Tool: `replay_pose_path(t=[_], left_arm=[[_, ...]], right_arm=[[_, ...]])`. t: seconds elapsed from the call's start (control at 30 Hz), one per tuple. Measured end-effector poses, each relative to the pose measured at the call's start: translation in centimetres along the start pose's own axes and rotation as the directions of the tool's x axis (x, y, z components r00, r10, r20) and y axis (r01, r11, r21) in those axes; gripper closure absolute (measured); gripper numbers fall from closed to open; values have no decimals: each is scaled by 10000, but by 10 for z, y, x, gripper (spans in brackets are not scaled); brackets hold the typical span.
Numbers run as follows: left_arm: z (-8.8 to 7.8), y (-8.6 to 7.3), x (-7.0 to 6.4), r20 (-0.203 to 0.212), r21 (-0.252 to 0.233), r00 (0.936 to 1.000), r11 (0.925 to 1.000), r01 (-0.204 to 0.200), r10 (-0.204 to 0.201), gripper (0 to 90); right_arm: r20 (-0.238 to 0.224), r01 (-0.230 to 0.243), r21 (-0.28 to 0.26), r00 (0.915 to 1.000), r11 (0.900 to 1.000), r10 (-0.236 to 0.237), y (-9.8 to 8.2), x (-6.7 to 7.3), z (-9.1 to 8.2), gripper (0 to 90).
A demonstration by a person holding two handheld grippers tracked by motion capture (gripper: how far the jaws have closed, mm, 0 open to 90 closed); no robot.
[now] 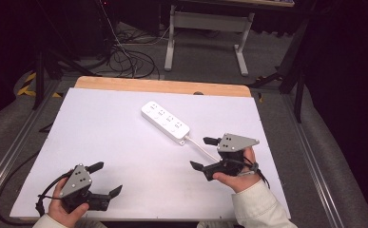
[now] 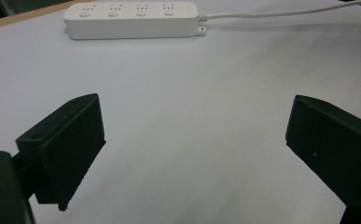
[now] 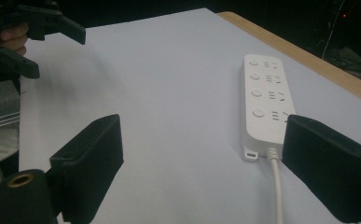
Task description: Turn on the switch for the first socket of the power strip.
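Broadly, a white table (image 1: 124, 156) takes up the middle of the high view, with a strip of bare wood along its far edge. On it, toward the far middle, lies a white power strip (image 1: 165, 122), set at a slant, its four sockets and buttons facing up. Its white cable (image 1: 205, 149) leaves the near right end and runs toward the right gripper (image 1: 201, 153), passing close beside that gripper's jaws. The right gripper is held just above the table near the strip's cable end, jaws spread wide and holding nothing. The left gripper (image 1: 106, 179) sits at the near left corner, well apart from the strip, jaws likewise wide apart and empty. Judging by this layout, the work has barely begun: nothing is gripped, and the strip lies untouched. Reaching and taking hold of the strip or its cable appears still to come.
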State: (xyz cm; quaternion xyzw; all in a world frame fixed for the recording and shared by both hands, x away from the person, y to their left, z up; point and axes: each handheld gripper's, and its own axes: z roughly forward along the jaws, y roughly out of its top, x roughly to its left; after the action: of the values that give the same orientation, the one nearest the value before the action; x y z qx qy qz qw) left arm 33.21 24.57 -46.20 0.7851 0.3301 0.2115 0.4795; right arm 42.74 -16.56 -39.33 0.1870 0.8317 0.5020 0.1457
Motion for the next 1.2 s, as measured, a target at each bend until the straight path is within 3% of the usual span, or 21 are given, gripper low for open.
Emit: replay_pose_path(t=[0.67,1.2], left_arm=[[0,0,1,-14,32,10000,10000,30,-30,54],[0,-1,2,13,10,10000,10000,64,-64,54]], right_arm=[[290,8,220,9996,9998,-14,23,-20,19,194],[570,-100,560,9984,9984,68,38,-34,43,323]])
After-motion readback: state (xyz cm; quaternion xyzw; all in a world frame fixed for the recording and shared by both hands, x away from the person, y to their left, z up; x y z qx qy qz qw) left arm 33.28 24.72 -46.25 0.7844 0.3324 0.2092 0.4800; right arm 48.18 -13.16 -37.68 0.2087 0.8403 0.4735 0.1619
